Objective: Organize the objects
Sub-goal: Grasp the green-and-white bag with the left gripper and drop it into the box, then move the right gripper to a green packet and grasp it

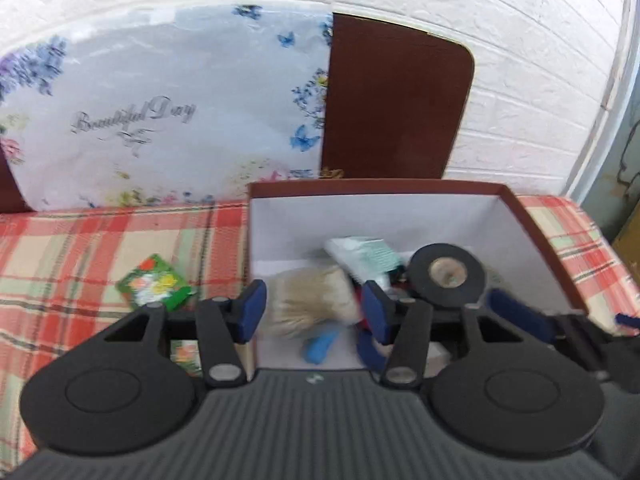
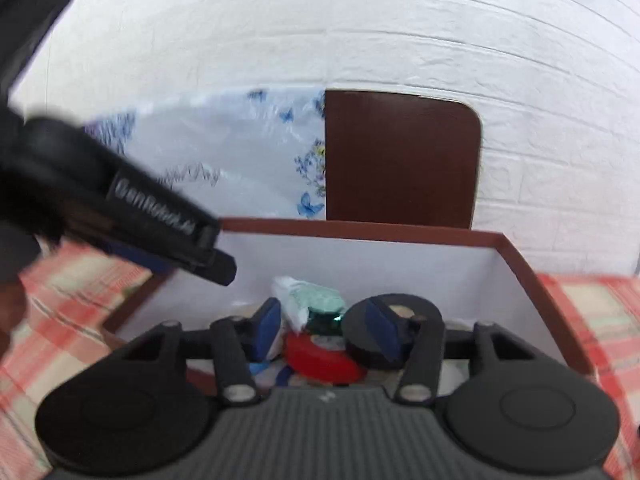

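An open box (image 1: 372, 188) with a brown rim and white walls stands on the plaid cloth. In it lie a beige fluffy brush head (image 1: 308, 304), a black tape roll (image 1: 448, 274), a white-green packet (image 1: 362, 256) and a small blue item (image 1: 320, 346). My left gripper (image 1: 314, 312) hovers over the box's near left part, open, nothing pressed between its blue pads. The right gripper (image 2: 325, 332) is open above the box (image 2: 360, 230), over a red round item (image 2: 324, 356) and beside the tape roll (image 2: 362, 354). A green packet (image 1: 154, 284) lies on the cloth left of the box.
A plaid cloth (image 1: 80, 248) covers the surface. A floral panel (image 1: 160, 100) and a brown board (image 1: 396, 100) lean on the white brick wall behind. The left gripper's body (image 2: 160, 224) crosses the right wrist view's left side.
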Motion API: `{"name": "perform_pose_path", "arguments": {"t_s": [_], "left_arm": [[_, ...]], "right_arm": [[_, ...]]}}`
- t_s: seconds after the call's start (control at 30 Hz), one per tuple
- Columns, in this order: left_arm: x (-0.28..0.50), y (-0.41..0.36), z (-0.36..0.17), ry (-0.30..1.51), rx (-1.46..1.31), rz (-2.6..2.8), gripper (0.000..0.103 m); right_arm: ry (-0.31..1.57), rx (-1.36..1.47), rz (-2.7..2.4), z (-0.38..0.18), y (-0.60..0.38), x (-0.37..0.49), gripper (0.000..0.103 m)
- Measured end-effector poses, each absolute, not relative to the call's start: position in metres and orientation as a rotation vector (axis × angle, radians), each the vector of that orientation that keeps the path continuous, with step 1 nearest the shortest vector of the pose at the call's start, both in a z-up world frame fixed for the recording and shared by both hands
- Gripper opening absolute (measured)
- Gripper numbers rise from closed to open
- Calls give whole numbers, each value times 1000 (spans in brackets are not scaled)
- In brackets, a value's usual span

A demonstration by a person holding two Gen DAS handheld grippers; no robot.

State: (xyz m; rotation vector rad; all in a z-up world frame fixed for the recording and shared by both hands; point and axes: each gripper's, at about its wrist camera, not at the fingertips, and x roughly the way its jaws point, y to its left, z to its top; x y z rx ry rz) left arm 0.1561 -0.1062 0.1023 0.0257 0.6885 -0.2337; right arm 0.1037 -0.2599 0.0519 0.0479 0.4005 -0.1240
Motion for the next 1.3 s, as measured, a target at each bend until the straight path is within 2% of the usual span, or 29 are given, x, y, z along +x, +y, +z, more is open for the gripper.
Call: {"name": "perform_pose_path", "arguments": {"t_s": [0.27,0.33,0.6,0.97,1.07,1.2,1.3], "left_arm": [[115,-95,95,688,85,-201,56],[102,-89,97,674,90,-190,60],[64,-71,90,691,81,-177,61],[37,-58,87,695,97,-182,66],[33,-56,89,681,99,-184,73],[32,-54,90,675,94,-189,75],[31,-53,88,683,93,-195,78]], "right_arm": [[334,135,-188,66,-261,41,55],[333,152,-187,70,-260,29,56],[371,210,-190,64,-251,-15,58],[331,226,-182,82,-238,-36,63],[315,228,-189,87,-236,-40,64],[301,249,-209,89,-235,-44,66],[306,269,-219,87,-236,-45,76]]}}
